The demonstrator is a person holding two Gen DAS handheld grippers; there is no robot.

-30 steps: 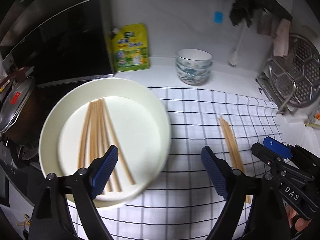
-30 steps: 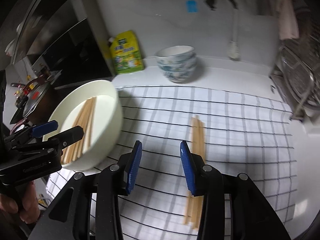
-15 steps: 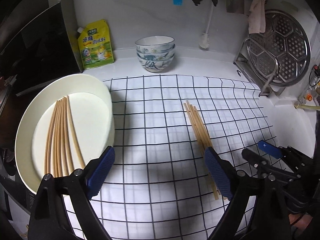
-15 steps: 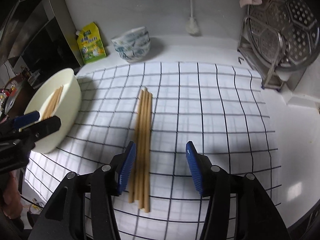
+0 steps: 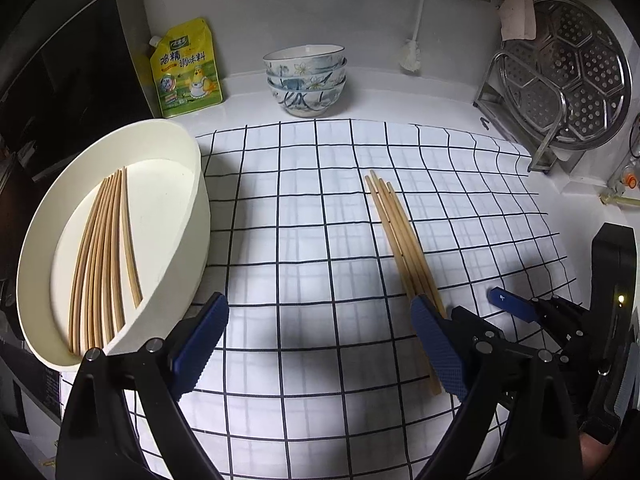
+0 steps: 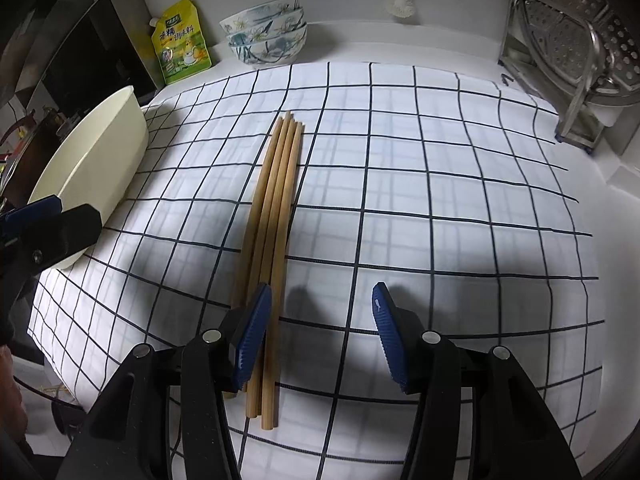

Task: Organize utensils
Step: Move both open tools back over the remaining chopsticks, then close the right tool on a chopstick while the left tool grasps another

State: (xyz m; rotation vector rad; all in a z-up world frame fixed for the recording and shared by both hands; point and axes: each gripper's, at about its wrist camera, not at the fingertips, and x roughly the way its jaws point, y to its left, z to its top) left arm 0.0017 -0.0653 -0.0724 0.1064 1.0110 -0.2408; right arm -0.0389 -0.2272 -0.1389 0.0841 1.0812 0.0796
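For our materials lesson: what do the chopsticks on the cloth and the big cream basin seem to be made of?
Chopsticks on the cloth: probably bamboo or wood, matte tan, unvarnished look. Cream basin: likely plastic or enamel, smooth, faintly glossy wall; the pictures leave it open.

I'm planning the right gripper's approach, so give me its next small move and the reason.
Probably shift the right gripper slightly left, toward the basin, and lower it. The chopsticks on the cloth lie under its left finger rather than in the gap, and its jaws are open and empty. Centring them first should let both fingers close around the bundle.
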